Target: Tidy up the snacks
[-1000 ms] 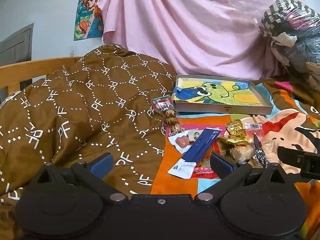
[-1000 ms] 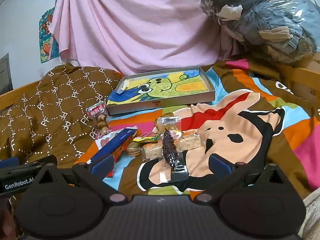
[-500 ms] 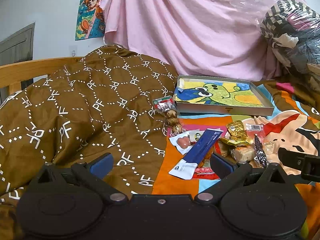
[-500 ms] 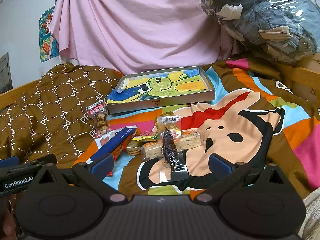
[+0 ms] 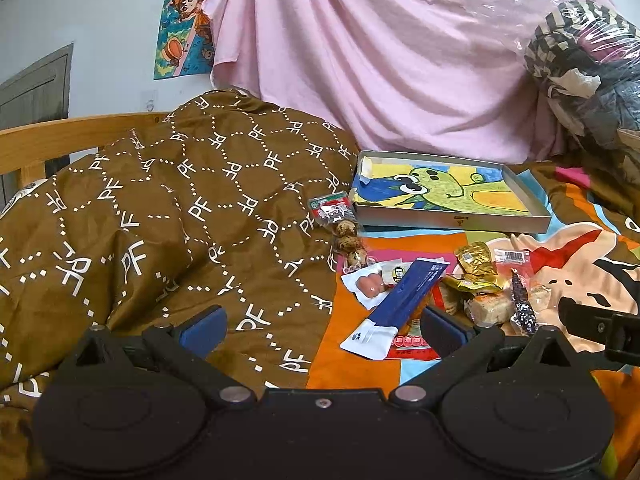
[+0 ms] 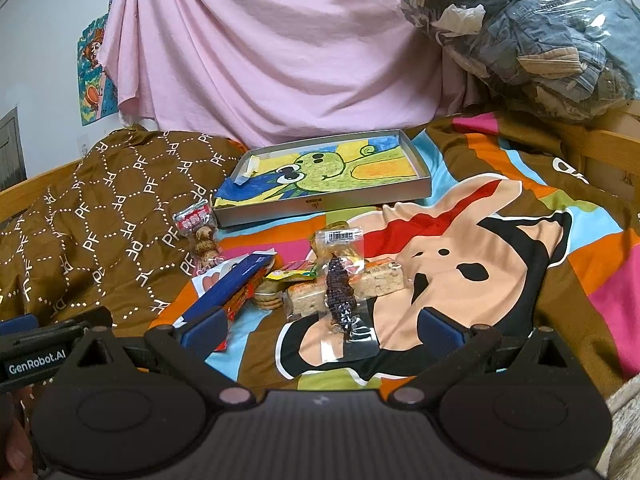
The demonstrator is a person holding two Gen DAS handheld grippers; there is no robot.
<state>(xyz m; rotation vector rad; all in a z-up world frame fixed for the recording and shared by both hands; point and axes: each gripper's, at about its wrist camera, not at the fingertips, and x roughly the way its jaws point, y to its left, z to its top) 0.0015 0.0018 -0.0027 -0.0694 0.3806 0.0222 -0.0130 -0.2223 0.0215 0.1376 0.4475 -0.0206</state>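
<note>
Little has shifted since the earlier frames: both views have drifted only slightly and the snacks lie as they did; the left hand-held gripper (image 5: 322,326) hangs with its blue pads wide apart and nothing between them, above the edge of the brown quilt (image 5: 168,216); the right hand-held gripper (image 6: 322,326) is equally wide and holds nothing, low over the cartoon bedspread (image 6: 500,240).

Only the left view shows the wooden bed rail (image 5: 72,136) and the door frame beside it; only the right view shows the full bag of clothes (image 6: 528,28) and the label on the other gripper at its left edge; the poster (image 5: 184,24) and the pink sheet (image 6: 272,48) appear in both.

One shallow tray (image 6: 320,205) with a green cartoon lining sits at the back, empty of snacks; one packet of quail eggs (image 6: 200,232) lies just beside its left corner; one long blue packet (image 6: 232,286) lies across a red one; two pale cake bars (image 6: 380,278) in clear wrap sit side by side, with one dark purple corn cob (image 6: 339,294) in a clear sleeve on top; one gold-wrapped sweet (image 5: 476,258) is clear only in the left view.
</note>
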